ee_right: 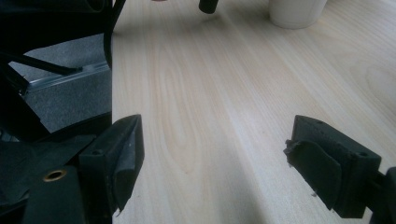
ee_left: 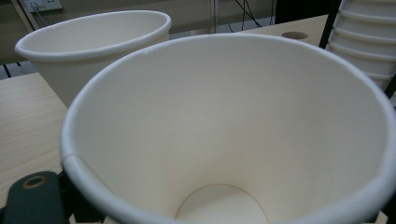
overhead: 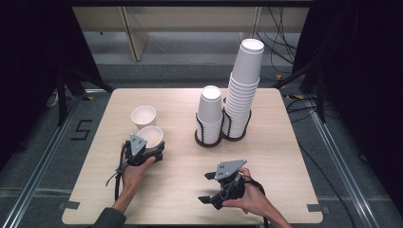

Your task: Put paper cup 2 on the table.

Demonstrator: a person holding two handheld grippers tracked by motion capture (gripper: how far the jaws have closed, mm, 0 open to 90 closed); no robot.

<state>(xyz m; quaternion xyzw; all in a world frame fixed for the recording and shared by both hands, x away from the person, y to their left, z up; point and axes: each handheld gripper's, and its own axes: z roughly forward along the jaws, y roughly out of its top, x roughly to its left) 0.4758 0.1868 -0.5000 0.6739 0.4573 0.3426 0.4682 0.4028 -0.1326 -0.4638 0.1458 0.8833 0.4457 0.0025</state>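
Your left gripper point(overhead: 153, 148) has its jaws at the near paper cup point(overhead: 151, 137); the left gripper view looks straight down into that cup's open mouth point(ee_left: 224, 140), with a jaw tip at the rim's lower left, but you cannot tell from the pictures whether the pads press on the wall or stand just off it. The cup sits upright on the table point(overhead: 266, 156), well left of the black cup holder point(overhead: 209, 138). A second loose cup point(overhead: 143, 117) stands just behind the near cup, the two close enough that their rims nearly meet.

In the holder, a short stack point(overhead: 210, 113) stands on the left side and a tall stack point(overhead: 243, 90) on the right; the tall one leans slightly to the right at the top.

Your right gripper point(overhead: 208, 188) is in front of the holder, near the table's front edge, its jaws spread wide with only bare wood point(ee_right: 210, 102) between them. Between the holder and your right gripper the board lies open, as does the strip to the holder's right up to the table's edge.
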